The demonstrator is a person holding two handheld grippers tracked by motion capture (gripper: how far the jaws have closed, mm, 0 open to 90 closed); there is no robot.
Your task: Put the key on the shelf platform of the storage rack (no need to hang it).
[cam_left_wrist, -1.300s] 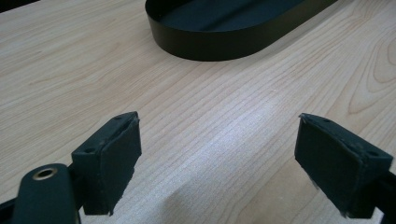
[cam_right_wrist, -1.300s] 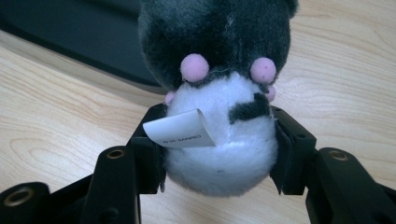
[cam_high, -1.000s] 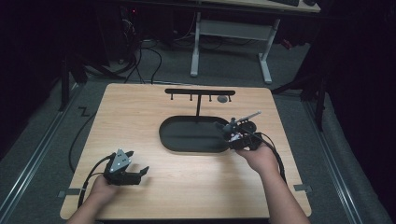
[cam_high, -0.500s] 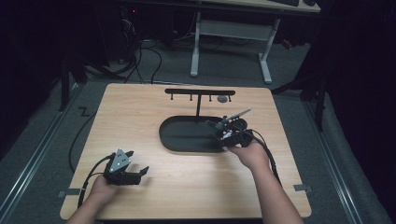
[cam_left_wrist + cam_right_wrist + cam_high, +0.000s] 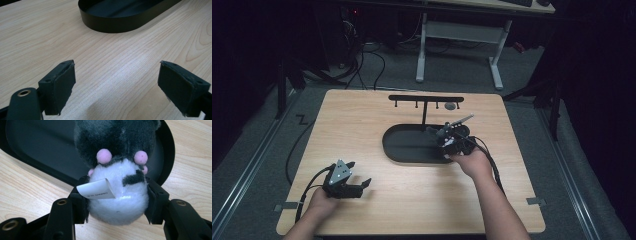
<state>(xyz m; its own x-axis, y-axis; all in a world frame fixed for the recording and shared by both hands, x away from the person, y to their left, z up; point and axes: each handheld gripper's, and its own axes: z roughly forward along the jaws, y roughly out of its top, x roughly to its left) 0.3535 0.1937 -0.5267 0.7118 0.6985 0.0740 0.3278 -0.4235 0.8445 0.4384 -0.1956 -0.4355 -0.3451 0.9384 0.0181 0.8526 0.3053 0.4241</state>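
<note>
The left gripper (image 5: pixel 360 185) rests on the table (image 5: pixel 412 200) with its fingers (image 5: pixel 58 86) wide apart around bare wood, the black tray (image 5: pixel 120 17) well ahead of them, while the right gripper (image 5: pixel 117 200) clamps a plush toy (image 5: pixel 117 182) between its fingers (image 5: pixel 155 200) at the tray's rim.

Both forearms were bare, no sleeves. Each gripper (image 5: pixel 346 181) was black with a trailing black cable; the left carried a grey three-cornered plate. Fingers (image 5: pixel 58 85) bore flat dark pads; brass-coloured, perhaps threaded, holes.
</note>
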